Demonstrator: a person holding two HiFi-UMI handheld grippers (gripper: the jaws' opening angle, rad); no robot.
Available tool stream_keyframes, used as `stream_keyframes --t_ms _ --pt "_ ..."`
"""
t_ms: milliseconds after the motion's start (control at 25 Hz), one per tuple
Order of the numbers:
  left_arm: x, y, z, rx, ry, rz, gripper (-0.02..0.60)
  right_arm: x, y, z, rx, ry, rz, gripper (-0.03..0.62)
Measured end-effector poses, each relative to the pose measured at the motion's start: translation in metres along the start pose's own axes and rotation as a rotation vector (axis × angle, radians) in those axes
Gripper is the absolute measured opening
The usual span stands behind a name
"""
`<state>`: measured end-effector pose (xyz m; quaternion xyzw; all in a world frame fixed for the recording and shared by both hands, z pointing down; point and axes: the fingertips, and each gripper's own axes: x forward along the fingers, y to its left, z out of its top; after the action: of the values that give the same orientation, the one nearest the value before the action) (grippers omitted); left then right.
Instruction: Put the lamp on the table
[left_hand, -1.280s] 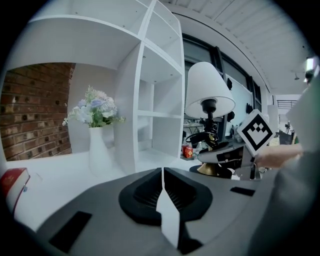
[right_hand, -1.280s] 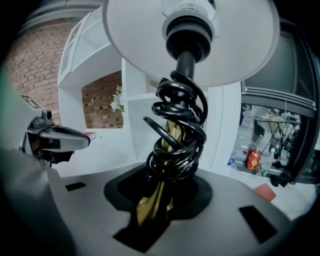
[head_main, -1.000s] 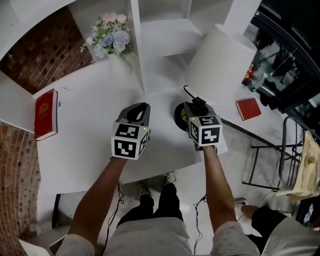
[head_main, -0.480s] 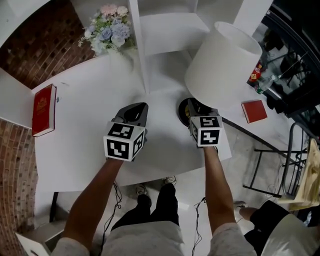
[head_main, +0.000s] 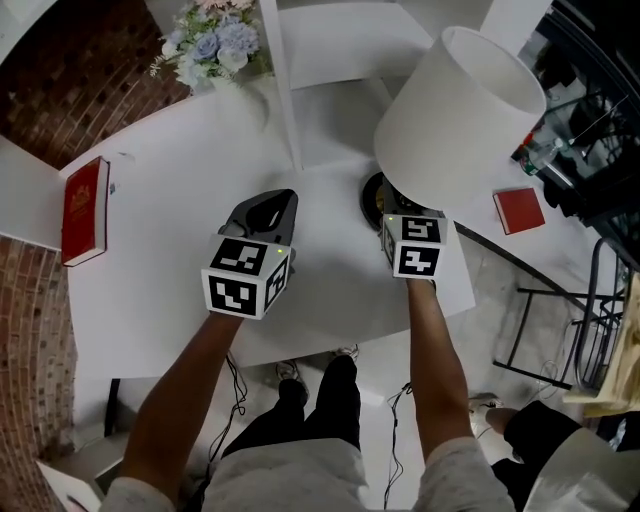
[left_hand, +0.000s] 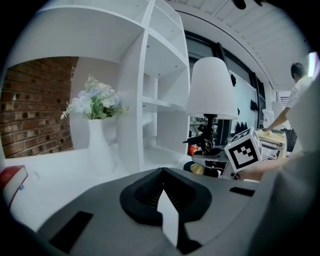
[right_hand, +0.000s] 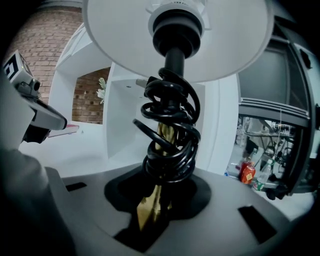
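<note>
Lamp (head_main: 455, 120) with smooth conical white shade (right_hand: 107, 37), seemingly brass stem (right_hand: 152, 202), coiled black cord (right_hand: 172, 145)

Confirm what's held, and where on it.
Right gripper holds the lamp by its gold stem below the coiled cord, jaws closing. Left gripper holds nothing.
</note>
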<state>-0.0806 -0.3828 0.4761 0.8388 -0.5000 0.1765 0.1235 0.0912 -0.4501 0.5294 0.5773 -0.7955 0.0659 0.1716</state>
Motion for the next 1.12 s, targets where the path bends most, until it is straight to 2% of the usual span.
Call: stream_keyframes --t_ms 280,440,1120 --pt "-0.002 0.001 -0.012 -0.005 0.014 -0.002 -0.004 0.005 0.003 0.000 -0.017 -0.023 -0.010 0.104" --pt "-0.004 -0.001 -0.015 -0.003 0.013 -0.010 -0.003 0.004 -0.001 -0.002 0.009 -0.030 -0.024 0.106" --pt "-0.011 0.009 -0.023 -0.025 0.020 -0.005 -0.003 0.007 0.000 -0.004 -0.013 -0.018 -0.048 0.107"
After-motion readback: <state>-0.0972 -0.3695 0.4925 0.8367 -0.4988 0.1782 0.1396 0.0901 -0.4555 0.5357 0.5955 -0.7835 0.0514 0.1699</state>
